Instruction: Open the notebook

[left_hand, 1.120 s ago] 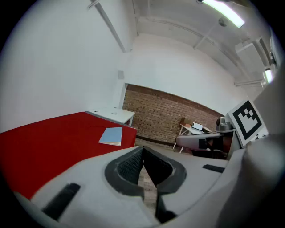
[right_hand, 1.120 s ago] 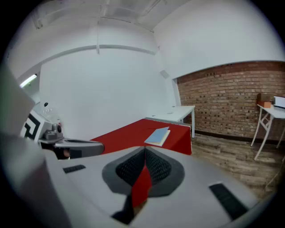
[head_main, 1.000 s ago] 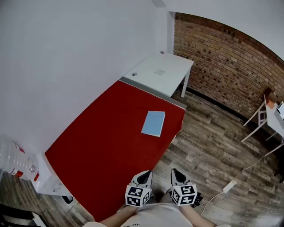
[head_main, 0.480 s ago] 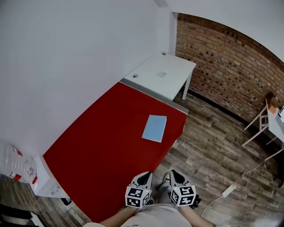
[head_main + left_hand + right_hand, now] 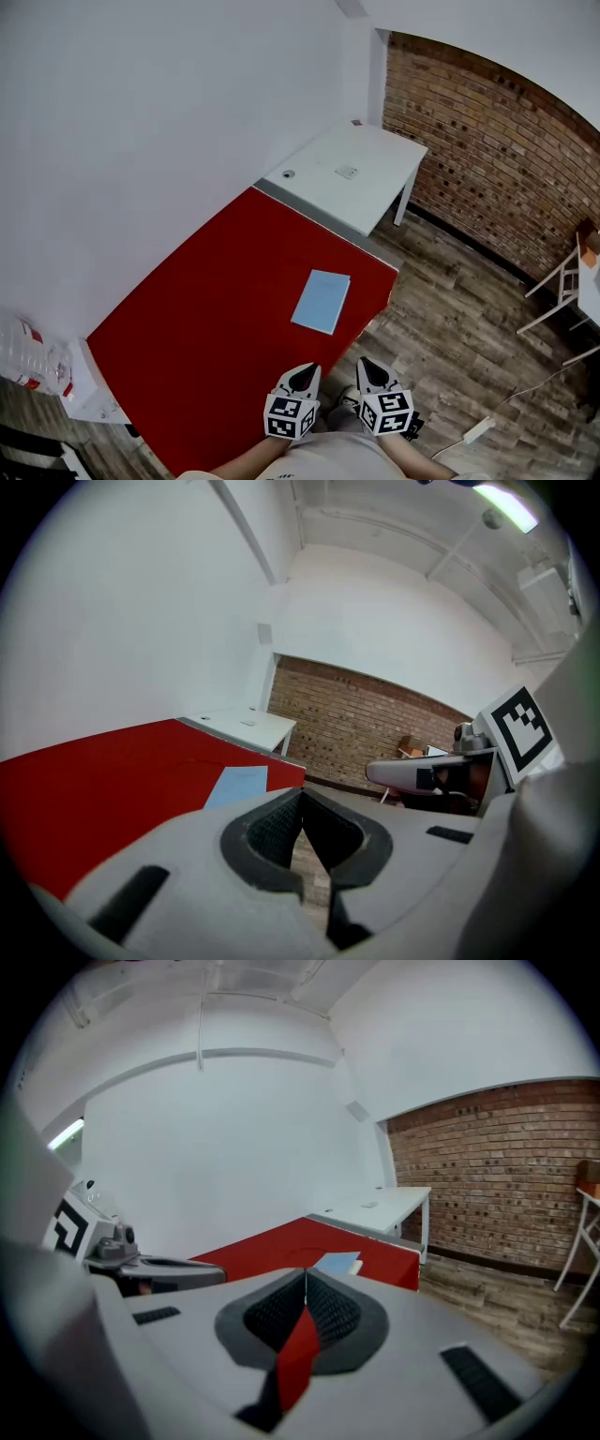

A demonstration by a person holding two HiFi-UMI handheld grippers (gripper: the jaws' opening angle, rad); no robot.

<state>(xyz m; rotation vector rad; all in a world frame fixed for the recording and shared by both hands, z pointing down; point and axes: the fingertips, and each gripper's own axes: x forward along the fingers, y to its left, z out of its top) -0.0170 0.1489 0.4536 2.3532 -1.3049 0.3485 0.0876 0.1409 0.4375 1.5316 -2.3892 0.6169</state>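
Over the last second the head view has swung and closed in: the light blue notebook [image 5: 321, 301] now sits lower in frame and nearer both grippers, and the red table [image 5: 206, 319] fills more of the view. This reads as the person walking up, so the task is at approach only. The notebook lies flat and closed near the table's right edge, untouched. The left gripper [image 5: 302, 372] and right gripper [image 5: 368, 367] are held close to the body, side by side at the table's near corner, tips pointing forward, well apart from the notebook. In both gripper views the jaws meet at the tips with nothing between them; both views show the notebook [image 5: 234, 785] [image 5: 337, 1263] ahead on the red top. White desk [image 5: 347, 173] and brick wall [image 5: 487, 159] lie beyond.
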